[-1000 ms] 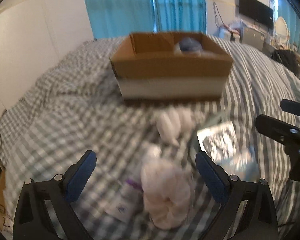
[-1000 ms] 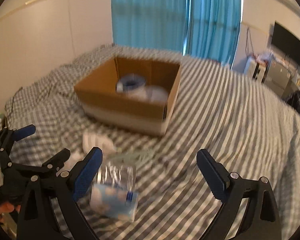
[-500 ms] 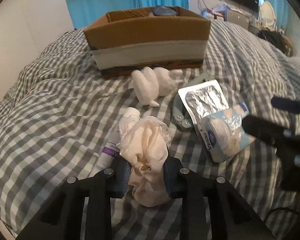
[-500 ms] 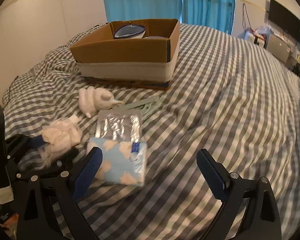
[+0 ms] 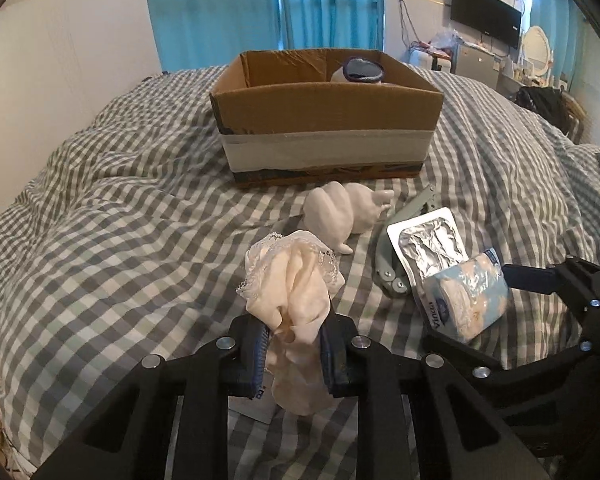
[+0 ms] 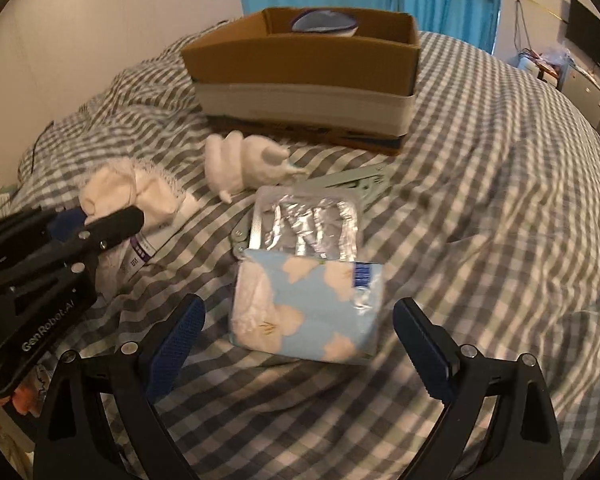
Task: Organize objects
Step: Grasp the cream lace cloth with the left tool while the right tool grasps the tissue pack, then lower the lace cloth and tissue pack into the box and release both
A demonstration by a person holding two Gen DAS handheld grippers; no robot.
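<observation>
My left gripper (image 5: 294,354) is shut on a cream lace-trimmed cloth (image 5: 292,284) and holds it just above the checked bed cover; the cloth also shows in the right wrist view (image 6: 132,196). My right gripper (image 6: 300,344) is open, its jaws on either side of a blue tissue pack (image 6: 308,304), not touching it. The pack also shows in the left wrist view (image 5: 464,300). An open cardboard box (image 5: 324,128) stands further back, with a blue-rimmed item (image 5: 362,70) inside.
A white ridged toy (image 5: 344,216), a foil blister pack (image 5: 430,246) and a grey-green folding tool (image 5: 392,284) lie between the grippers and the box. A white tube with purple print (image 6: 148,246) lies under the left gripper. Walls, blue curtains and furniture are behind.
My left gripper closed on the cream cloth and lifted it slightly. My right gripper moved down and forward over the tissue pack, staying open.
</observation>
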